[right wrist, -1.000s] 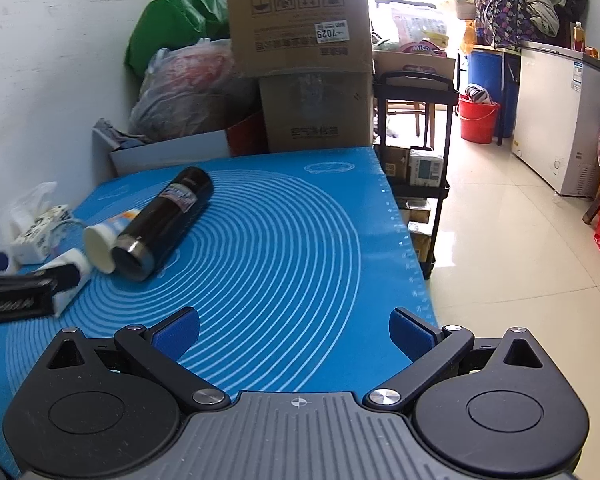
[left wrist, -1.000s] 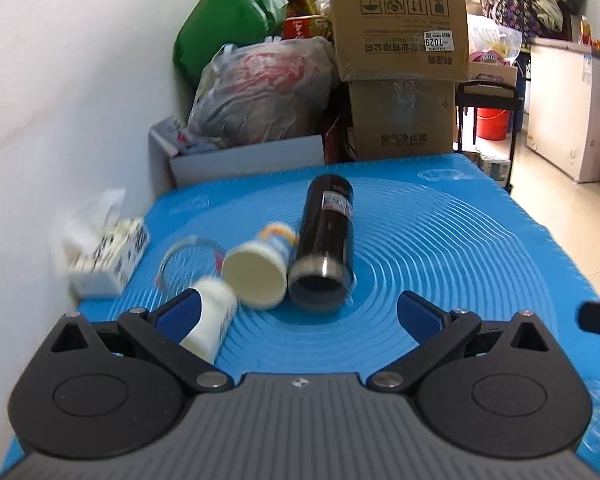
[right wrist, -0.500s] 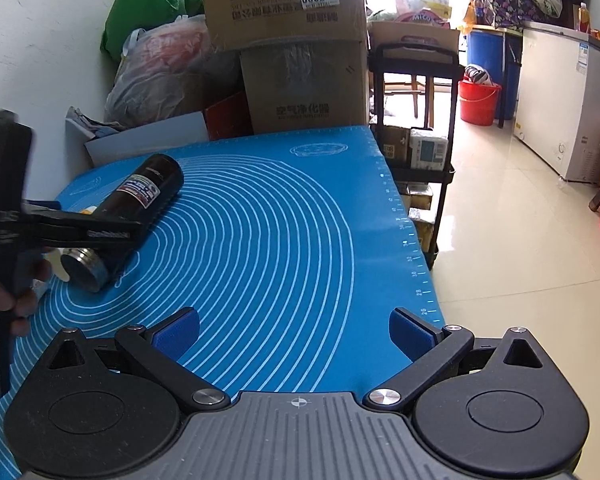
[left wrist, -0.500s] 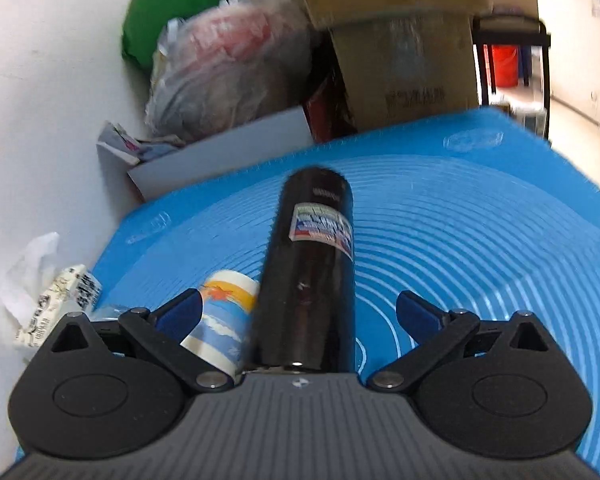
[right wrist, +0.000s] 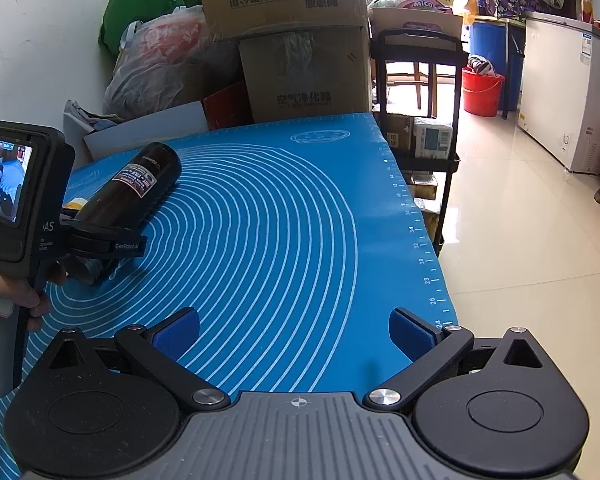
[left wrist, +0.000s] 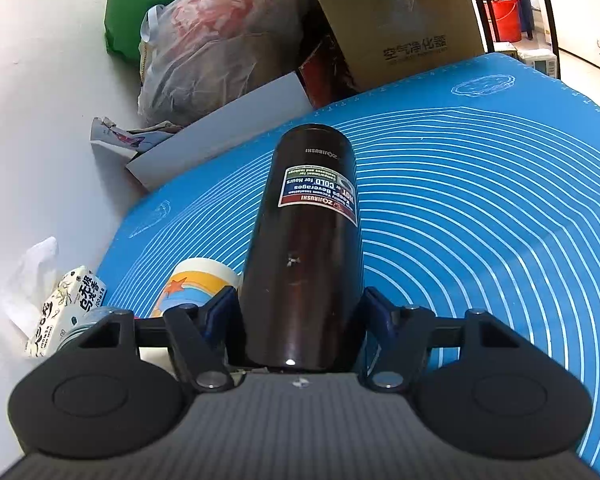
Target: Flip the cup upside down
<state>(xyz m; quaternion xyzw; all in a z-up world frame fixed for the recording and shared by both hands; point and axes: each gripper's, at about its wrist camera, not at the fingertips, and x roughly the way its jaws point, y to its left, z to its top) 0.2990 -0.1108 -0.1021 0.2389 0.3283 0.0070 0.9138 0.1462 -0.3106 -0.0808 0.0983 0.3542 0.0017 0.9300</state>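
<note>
— Surface? Blue mat [right wrist: 284, 216], white rings; boxes [right wrist: 300, 68] stacked at twelve o'clock.
— Tongs? Left gripper [left wrist: 300, 320] clamped on black cup [left wrist: 306, 248] lying flat; right gripper [right wrist: 294, 334] wide, holding nothing.

A white wall [right wrist: 40, 40] runs left of the stacked cardboard boxes [right wrist: 296, 40]. Right of the boxes stands a black cart [right wrist: 420, 92], then glossy pale floor tiles [right wrist: 520, 220], a red bucket [right wrist: 482, 90] and a white freezer [right wrist: 560, 92] in bright daylight.
</note>
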